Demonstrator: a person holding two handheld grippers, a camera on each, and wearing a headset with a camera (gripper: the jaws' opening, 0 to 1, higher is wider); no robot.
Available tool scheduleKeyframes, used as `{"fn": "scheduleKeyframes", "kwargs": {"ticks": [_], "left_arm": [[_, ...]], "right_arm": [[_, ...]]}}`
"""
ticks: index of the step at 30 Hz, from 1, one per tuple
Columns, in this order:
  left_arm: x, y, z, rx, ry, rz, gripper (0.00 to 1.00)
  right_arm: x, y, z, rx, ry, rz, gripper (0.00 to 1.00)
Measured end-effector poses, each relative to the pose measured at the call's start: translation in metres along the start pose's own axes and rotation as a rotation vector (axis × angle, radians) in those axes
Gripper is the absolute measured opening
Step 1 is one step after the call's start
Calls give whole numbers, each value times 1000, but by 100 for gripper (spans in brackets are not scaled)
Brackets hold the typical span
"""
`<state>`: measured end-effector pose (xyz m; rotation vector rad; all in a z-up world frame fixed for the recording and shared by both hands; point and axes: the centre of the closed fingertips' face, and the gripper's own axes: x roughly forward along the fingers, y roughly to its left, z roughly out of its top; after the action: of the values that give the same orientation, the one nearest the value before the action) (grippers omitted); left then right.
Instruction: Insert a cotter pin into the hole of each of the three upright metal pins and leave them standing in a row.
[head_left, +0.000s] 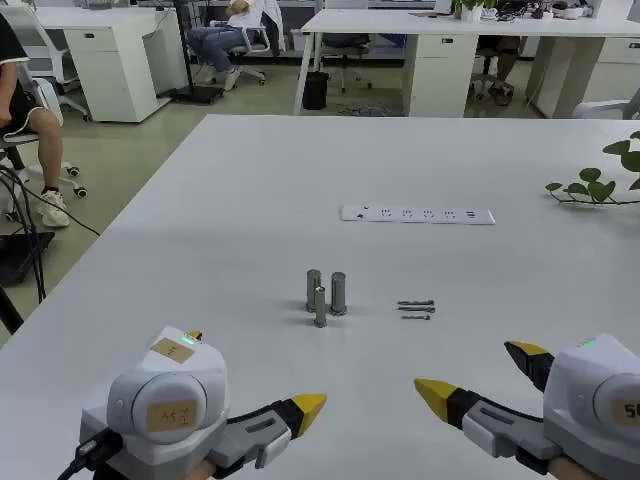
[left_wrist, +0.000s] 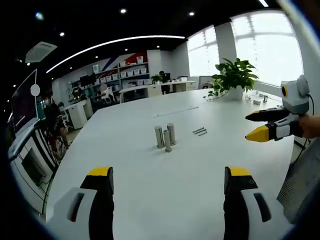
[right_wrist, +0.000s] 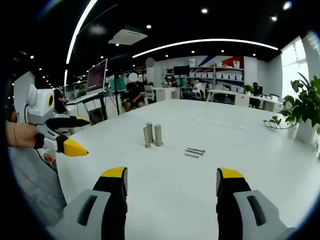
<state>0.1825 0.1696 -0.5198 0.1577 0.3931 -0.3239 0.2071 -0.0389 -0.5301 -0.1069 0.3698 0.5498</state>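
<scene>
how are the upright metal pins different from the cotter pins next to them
Pose: the metal pins stand upright; the cotter pins lie flat.
Build: the metal pins are thick cylinders; the cotter pins are thin slivers.
Layout: the metal pins bunch in a tight cluster, one in front of two; the cotter pins lie parallel, side by side.
Shared: three of each, grey metal, on the white table.

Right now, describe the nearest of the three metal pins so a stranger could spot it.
On the white table, nearer than the power strip, three upright metal pins cluster left of the loose cotter pins. It's the front pin, nearest the person, slimmer than the two behind.
</scene>
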Motion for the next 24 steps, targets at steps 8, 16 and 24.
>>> {"fn": "scheduleKeyframes", "kwargs": {"ticks": [8, 16, 24], "left_arm": [[0, 0, 1, 5, -4, 2, 90], [0, 0, 1, 8, -5, 1, 90], [0, 0, 1, 7, -5, 2, 90]], "right_arm": [[0, -1, 0, 1, 0, -6, 65], [0, -2, 0, 1, 1, -6, 65], [0, -2, -2, -9, 10, -6, 65]]}}
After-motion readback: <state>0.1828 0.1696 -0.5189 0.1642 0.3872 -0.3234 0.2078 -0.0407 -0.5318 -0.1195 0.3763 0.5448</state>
